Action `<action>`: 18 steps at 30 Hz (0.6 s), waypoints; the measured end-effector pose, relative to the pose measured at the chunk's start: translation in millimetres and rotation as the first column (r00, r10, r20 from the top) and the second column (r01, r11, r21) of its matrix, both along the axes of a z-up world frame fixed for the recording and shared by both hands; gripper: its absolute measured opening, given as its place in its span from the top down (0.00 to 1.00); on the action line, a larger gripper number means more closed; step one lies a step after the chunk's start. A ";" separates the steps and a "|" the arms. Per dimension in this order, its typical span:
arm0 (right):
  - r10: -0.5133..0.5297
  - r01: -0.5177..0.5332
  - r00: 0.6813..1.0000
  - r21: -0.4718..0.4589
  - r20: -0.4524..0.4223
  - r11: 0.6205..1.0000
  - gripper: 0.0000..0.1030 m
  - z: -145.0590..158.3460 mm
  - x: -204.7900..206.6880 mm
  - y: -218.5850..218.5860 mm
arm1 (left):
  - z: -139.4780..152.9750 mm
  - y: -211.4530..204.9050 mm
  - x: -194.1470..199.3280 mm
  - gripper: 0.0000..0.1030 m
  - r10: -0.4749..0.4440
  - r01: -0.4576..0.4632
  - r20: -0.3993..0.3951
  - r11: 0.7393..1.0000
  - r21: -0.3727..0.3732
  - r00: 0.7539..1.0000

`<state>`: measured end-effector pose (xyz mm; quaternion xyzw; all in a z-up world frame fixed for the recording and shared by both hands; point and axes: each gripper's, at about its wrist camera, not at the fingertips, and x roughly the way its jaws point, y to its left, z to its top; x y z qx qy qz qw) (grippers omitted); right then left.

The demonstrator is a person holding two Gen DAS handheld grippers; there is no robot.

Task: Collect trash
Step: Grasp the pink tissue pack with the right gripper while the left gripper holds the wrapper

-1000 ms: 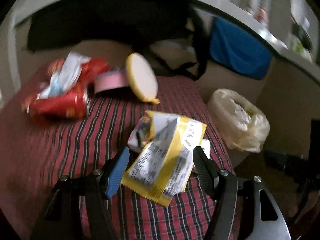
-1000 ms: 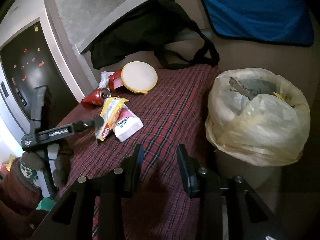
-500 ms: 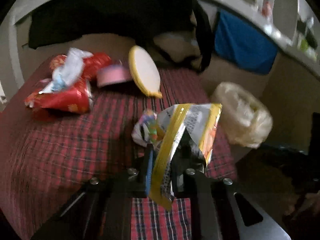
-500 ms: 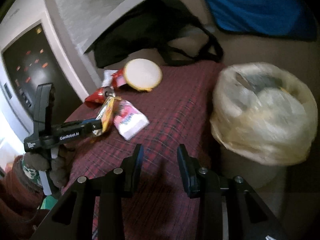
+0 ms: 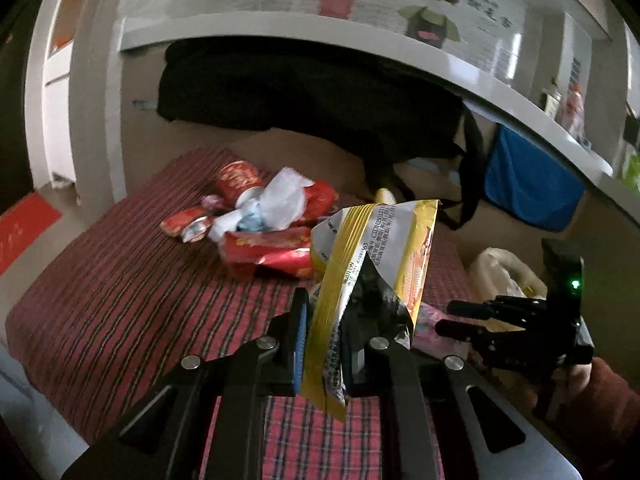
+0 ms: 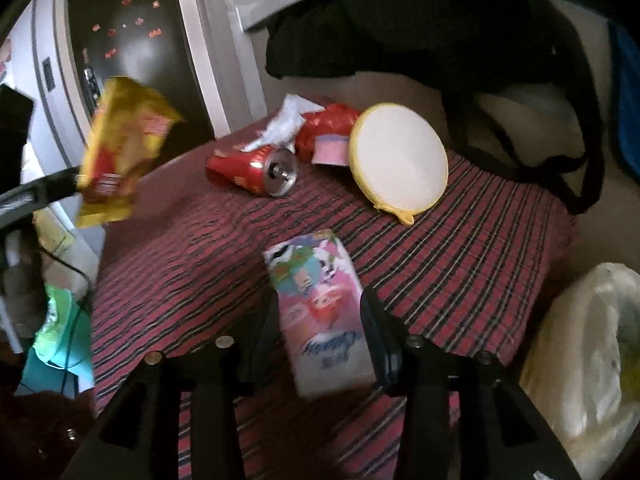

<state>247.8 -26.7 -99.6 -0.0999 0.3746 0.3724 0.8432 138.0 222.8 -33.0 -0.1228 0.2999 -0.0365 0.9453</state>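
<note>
My left gripper (image 5: 322, 344) is shut on a yellow snack wrapper (image 5: 372, 248) and holds it up above the red plaid cloth (image 5: 120, 300); the wrapper also shows in the right wrist view (image 6: 120, 148), raised at the left. My right gripper (image 6: 320, 336) is open, its fingers on either side of a pink tissue pack (image 6: 320, 312) lying on the cloth. A crushed red can (image 6: 256, 168), red wrappers (image 5: 276, 248) and white crumpled paper (image 5: 280, 200) lie at the back. The lined trash bag (image 6: 592, 360) stands at the right.
A round yellow-rimmed lid (image 6: 400, 160) leans on a pink tub (image 6: 328, 150) at the back. A black bag (image 5: 312, 92) hangs under the white counter (image 5: 360, 40). A blue cloth (image 5: 528, 188) hangs at the right. The cloth's edge drops off near the trash bag.
My left gripper shut on the yellow wrapper and lifted it off the cloth. My right gripper moved left and down, and now straddles the pink tissue pack.
</note>
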 end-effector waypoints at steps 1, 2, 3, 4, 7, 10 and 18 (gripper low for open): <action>-0.006 0.005 1.000 -0.008 -0.017 1.000 0.60 -4.8 6.0 0.9 | -3.7 2.9 2.5 0.86 0.005 -0.005 -0.007 1.000 -0.010 1.000; -0.007 0.007 0.999 -0.011 -0.031 1.000 0.59 -7.7 9.2 1.7 | -7.8 6.0 4.4 0.86 0.010 -0.010 -0.018 1.000 -0.019 1.000; -0.005 0.004 0.999 -0.010 -0.053 1.000 0.58 -11.3 12.1 1.8 | -12.2 8.4 7.4 0.86 0.013 -0.014 -0.030 0.999 -0.030 0.999; 0.002 -0.002 0.997 0.001 -0.080 1.000 0.58 -15.2 14.3 2.0 | -16.6 9.8 10.6 0.86 0.013 -0.015 -0.042 0.999 -0.040 0.999; 0.019 -0.018 0.994 0.012 -0.104 1.000 0.49 -17.4 12.5 6.9 | -27.4 6.8 18.1 0.86 0.010 -0.014 -0.071 0.998 -0.053 0.997; 0.037 -0.039 0.995 -0.010 -0.096 0.999 0.48 -17.5 9.4 16.7 | -34.7 3.7 25.6 0.86 0.002 -0.007 -0.086 0.998 -0.063 0.996; 0.087 -0.094 0.988 -0.053 -0.126 0.994 0.45 -19.3 7.2 42.3 | -40.5 -3.4 29.7 0.86 -0.002 -0.003 -0.093 0.998 -0.057 0.996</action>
